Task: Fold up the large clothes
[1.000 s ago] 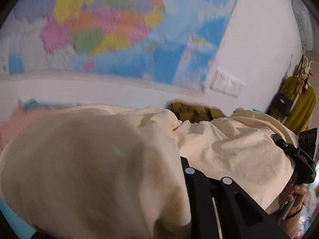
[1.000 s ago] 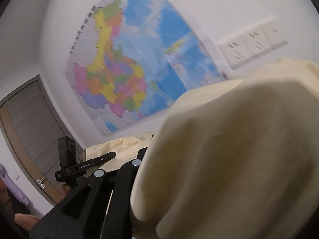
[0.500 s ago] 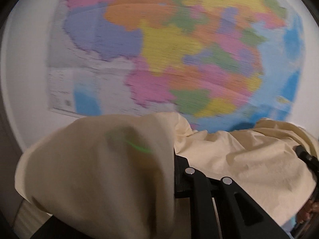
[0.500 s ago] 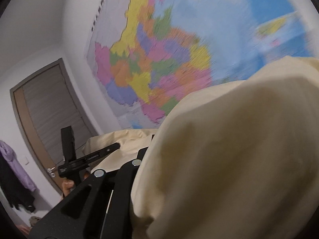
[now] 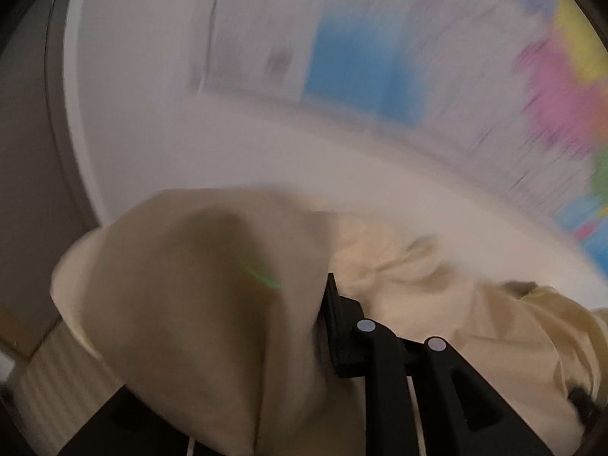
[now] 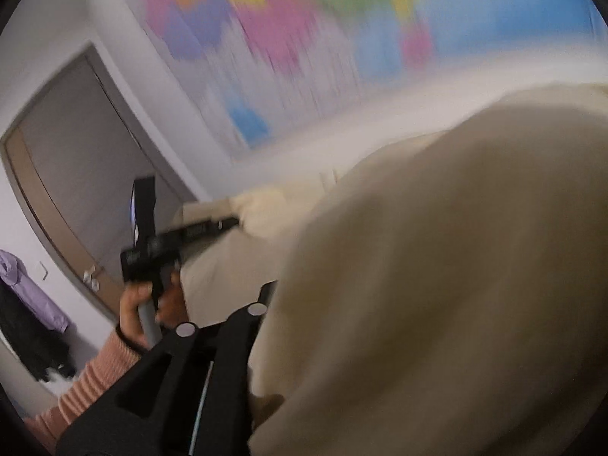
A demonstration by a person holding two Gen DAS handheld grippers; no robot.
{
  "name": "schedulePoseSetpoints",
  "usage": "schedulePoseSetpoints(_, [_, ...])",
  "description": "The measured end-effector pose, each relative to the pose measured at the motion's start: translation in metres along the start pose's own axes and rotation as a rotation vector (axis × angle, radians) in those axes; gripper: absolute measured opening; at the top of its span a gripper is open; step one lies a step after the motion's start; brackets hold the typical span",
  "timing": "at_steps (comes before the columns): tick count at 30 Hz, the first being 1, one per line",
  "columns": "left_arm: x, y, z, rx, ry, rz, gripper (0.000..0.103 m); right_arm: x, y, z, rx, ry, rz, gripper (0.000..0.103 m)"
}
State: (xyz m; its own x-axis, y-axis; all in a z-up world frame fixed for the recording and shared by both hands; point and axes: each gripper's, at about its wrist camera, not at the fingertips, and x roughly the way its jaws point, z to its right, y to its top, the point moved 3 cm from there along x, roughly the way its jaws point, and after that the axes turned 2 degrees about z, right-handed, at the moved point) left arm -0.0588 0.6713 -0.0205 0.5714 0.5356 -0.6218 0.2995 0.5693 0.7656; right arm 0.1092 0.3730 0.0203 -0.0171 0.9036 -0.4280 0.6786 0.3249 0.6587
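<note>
A large cream garment (image 5: 182, 304) hangs raised in the air between both grippers. My left gripper (image 5: 323, 304) is shut on the cloth, which drapes over its fingers and hides the tips. My right gripper (image 6: 273, 296) is shut on the other end of the cream garment (image 6: 437, 285), its fingertips buried under the fabric. In the right wrist view the left gripper (image 6: 224, 224) shows at the left, held by a hand in a pink ribbed sleeve (image 6: 95, 376). Both views are motion blurred.
A colourful wall map (image 6: 304, 19) covers the white wall ahead and also shows in the left wrist view (image 5: 418, 57). A grey door with a wooden frame (image 6: 76, 174) stands at the left. A purple garment (image 6: 22, 285) hangs beside it.
Both grippers have swung with the cloth held up: the map has slid across both views, the door has come closer, and the left hand now shows fully.
</note>
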Motion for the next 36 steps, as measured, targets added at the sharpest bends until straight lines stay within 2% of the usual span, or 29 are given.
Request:
schedulePoseSetpoints(2, [0.009,-0.017,-0.01,0.003,0.001,-0.014,0.029,0.001,-0.018,0.005,0.003,-0.002,-0.028,0.021])
schedulePoseSetpoints(4, [0.005,-0.023,-0.013,0.022,0.034,-0.012,0.039,-0.005,-0.02,0.004,-0.001,-0.006,-0.053,0.03])
schedulePoseSetpoints(6, [0.002,-0.024,-0.016,0.031,0.04,-0.023,0.042,-0.019,-0.015,0.003,0.012,0.006,-0.066,0.049])
schedulePoseSetpoints(8, [-0.003,-0.024,-0.022,0.026,0.048,-0.028,0.05,-0.036,-0.015,0.005,0.01,-0.015,-0.061,0.055])
schedulePoseSetpoints(10, [-0.013,-0.026,-0.025,0.037,0.088,-0.025,0.059,-0.058,-0.018,0.008,0.01,-0.028,-0.078,0.056])
schedulePoseSetpoints(13, [-0.033,-0.033,-0.018,0.093,0.123,-0.005,0.059,-0.087,-0.026,0.013,-0.027,-0.067,-0.079,0.056])
schedulePoseSetpoints(15, [-0.05,-0.042,-0.015,0.122,0.123,0.022,0.061,-0.107,-0.028,0.014,-0.067,-0.12,-0.071,0.055])
schedulePoseSetpoints(19, [-0.084,-0.062,-0.005,0.19,0.139,0.067,0.063,-0.138,-0.03,0.02,-0.097,-0.157,-0.043,0.055])
schedulePoseSetpoints(23, [-0.11,-0.07,0.01,0.233,0.119,0.12,0.065,-0.156,-0.026,0.024,-0.112,-0.205,0.014,0.057])
schedulePoseSetpoints(27, [-0.13,-0.076,0.033,0.268,0.095,0.162,0.069,-0.163,-0.02,0.031,-0.091,-0.229,0.053,0.057])
schedulePoseSetpoints(34, [-0.135,-0.082,0.064,0.306,0.028,0.164,0.07,-0.146,0.0,0.038,-0.101,-0.279,0.079,0.056])
schedulePoseSetpoints(36, [-0.129,-0.083,0.07,0.314,0.025,0.152,0.071,-0.133,0.001,0.045,-0.088,-0.246,0.044,0.048])
